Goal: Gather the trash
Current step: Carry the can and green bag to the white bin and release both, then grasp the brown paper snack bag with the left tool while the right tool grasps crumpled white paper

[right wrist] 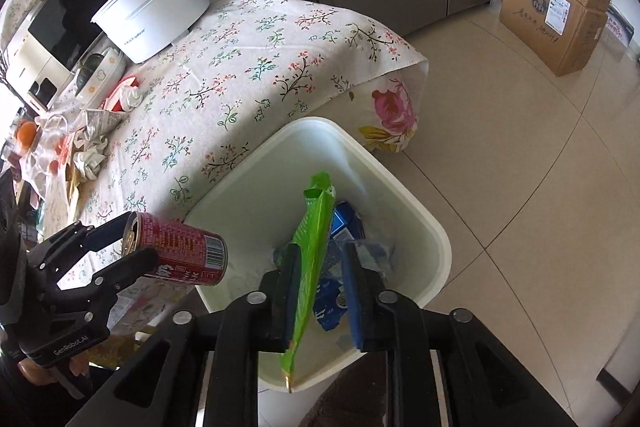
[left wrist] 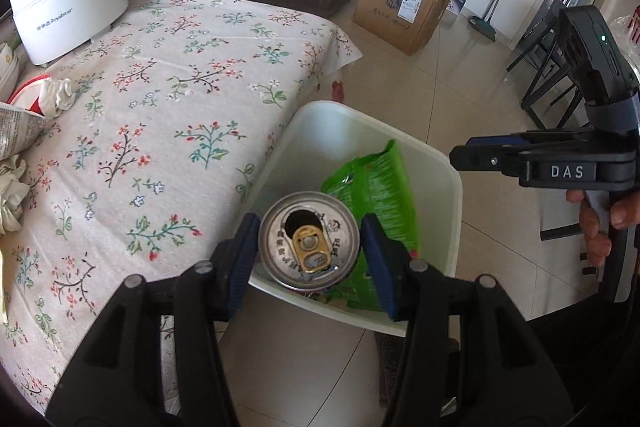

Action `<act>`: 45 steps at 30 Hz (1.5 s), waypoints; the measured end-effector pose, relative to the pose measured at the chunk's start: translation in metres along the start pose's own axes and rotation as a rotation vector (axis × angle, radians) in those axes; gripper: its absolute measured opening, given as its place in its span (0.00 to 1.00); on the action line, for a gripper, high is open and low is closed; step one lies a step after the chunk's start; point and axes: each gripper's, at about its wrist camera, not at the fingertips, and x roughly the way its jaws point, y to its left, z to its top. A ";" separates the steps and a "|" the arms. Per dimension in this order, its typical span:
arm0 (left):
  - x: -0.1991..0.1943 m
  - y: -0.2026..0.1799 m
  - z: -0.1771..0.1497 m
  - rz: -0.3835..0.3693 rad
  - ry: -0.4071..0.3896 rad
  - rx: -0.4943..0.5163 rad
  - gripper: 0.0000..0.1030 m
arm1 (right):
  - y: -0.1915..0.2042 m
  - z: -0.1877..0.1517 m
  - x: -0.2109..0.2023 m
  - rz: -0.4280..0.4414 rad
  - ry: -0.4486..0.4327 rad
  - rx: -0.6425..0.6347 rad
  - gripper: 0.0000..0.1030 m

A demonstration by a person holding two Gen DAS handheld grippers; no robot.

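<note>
Can (left wrist: 309, 241): pinched across its body between the blue pads of the left gripper (left wrist: 310, 247); long axis along the fingers, opened top with gold tab facing back at the wrist camera, base pointing forward toward the bin; in the right wrist view (right wrist: 176, 253) lying near level, just beyond the bin's near-left rim.
Green wrapper (right wrist: 310, 267): standing on edge between the right gripper (right wrist: 320, 297) pads, long axis slanting up and away, torn mouth uppermost, lower tip past the bin's near rim; left pad against it, right pad seemingly apart from it, so grip not certain.
Bin (right wrist: 434, 235): white, on the floor directly ahead of and below both claws, against the table edge.
Hidden or unclear: blue cartons (right wrist: 346, 227) in the bin partly masked by wrapper and fingers; can's label unreadable.
Hand pose: right hand (left wrist: 598, 223) wrapped round the handle at the frame edge, claw level, pointing left.
Table (left wrist: 168, 115): floral cloth, left of the left claw, crumpled tissues (left wrist: 56, 95) at its far side.
</note>
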 end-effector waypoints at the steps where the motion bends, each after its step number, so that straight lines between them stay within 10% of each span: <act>1: 0.002 0.000 0.000 0.001 0.002 0.001 0.52 | -0.001 0.001 -0.002 -0.007 -0.011 0.004 0.46; 10: 0.009 -0.004 0.001 0.042 -0.007 0.020 0.55 | -0.005 0.003 -0.011 -0.032 -0.040 0.020 0.59; 13: -0.001 -0.001 0.002 0.107 -0.037 0.024 0.87 | -0.004 0.004 -0.017 -0.049 -0.058 0.014 0.63; 16: -0.012 0.005 0.002 0.129 -0.058 0.023 0.93 | 0.000 0.006 -0.022 -0.064 -0.077 -0.009 0.66; 45: -0.123 0.195 -0.044 0.490 -0.119 -0.302 0.96 | 0.156 0.061 0.005 0.040 -0.147 -0.114 0.82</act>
